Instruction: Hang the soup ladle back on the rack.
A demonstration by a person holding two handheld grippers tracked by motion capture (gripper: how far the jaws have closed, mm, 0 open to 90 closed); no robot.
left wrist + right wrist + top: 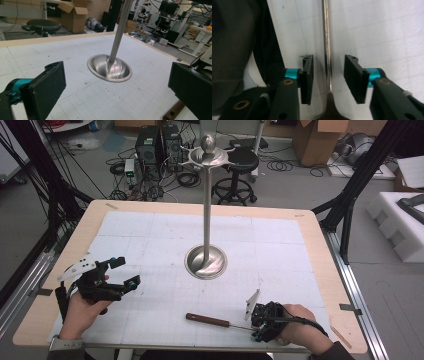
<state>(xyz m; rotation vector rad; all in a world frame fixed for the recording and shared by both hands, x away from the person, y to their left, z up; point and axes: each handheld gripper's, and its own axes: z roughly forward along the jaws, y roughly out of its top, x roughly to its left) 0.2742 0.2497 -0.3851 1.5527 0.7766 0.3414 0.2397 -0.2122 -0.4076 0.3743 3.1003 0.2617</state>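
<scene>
Tabletop (310,270), white gridded mat: utensil (215,321) lies at near edge, wooden handle left, thin metal shaft between right tool (328,75) pads, not yet pinched; center shaft before clamping. Left tool (120,272) released, empty

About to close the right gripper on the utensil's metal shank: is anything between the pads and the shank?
Nothing visible is. In the right gripper view the shank runs straight between the two pads, with bare mat in the gaps on both sides. The right gripper straddles it near the table's front edge; its jaws are not yet touching it.
</scene>
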